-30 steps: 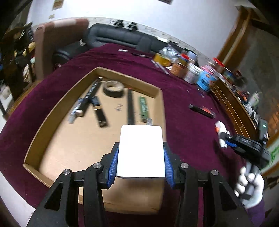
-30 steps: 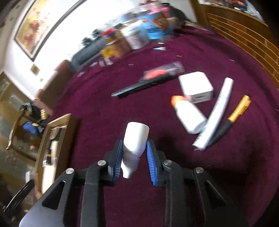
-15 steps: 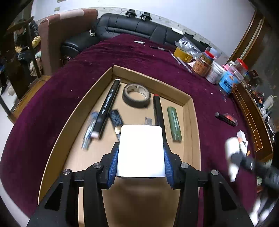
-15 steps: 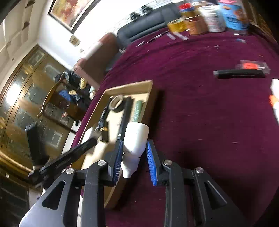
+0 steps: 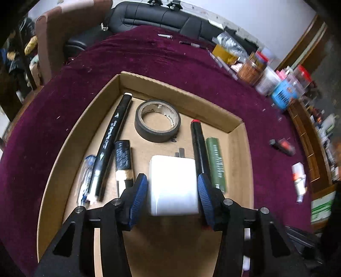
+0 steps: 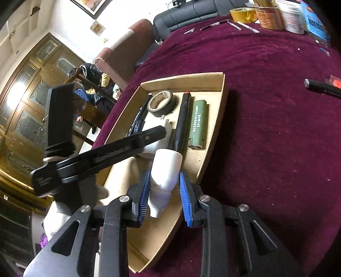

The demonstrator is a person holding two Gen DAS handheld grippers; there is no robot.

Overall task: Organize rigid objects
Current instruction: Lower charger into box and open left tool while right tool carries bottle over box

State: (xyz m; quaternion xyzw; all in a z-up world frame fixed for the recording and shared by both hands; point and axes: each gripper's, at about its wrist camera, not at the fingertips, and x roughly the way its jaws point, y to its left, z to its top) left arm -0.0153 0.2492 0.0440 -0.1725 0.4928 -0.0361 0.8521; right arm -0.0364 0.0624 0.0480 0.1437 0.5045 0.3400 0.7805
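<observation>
A white charger sits low inside the cardboard box, between the blue pads of my left gripper. The jaws are opening, and a thin gap shows on each side of the charger. Around it lie a tape roll, a black marker, a red-tipped black pen and a green lighter. My right gripper is shut on a small white bottle held over the box's right wall. A finger of the left gripper crosses the box in the right wrist view.
On the maroon cloth right of the box lie a black marker with a red packet and a white orange-capped bottle. Jars and tubs crowd the far right edge. A black sofa stands behind the table.
The left gripper came forward over the box and lower, and the charger now sits looser and farther between its pads. The right gripper swung with the bottle from the loose items to the box's right side.
</observation>
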